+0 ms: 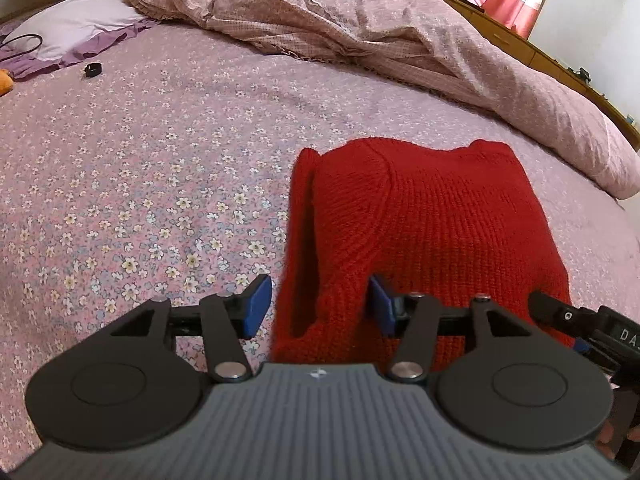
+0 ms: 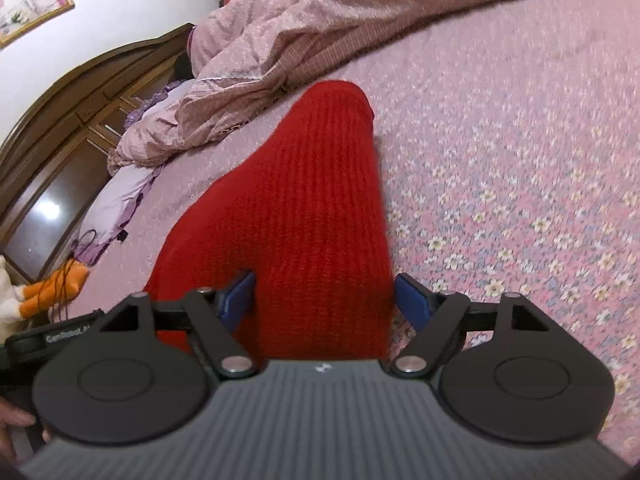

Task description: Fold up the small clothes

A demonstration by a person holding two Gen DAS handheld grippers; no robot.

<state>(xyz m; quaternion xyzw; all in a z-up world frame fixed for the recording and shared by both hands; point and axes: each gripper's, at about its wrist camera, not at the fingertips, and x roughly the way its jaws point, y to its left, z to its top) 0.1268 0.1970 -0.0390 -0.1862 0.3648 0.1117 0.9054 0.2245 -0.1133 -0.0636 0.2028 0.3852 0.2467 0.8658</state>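
A red knitted sweater (image 1: pixel 432 216) lies folded on the flowered bedsheet (image 1: pixel 140 184). My left gripper (image 1: pixel 319 306) stands open over its near left corner. The left blue pad (image 1: pixel 258 306) hangs clear of the cloth, and the right pad (image 1: pixel 380 306) rests against the knit. In the right wrist view the red sweater (image 2: pixel 304 200) runs away from me as a long strip. My right gripper (image 2: pixel 326 302) is open astride its near end, its right pad (image 2: pixel 414 304) just off the cloth's edge. Neither gripper pinches the fabric.
A rumpled pink duvet (image 1: pixel 360 28) is heaped along the far side of the bed. A lilac pillow (image 1: pixel 76 24), a black cable and a small black object (image 1: pixel 93 69) lie at the far left. A wooden headboard (image 2: pixel 60 128) and an orange soft toy (image 2: pixel 52 284) sit left.
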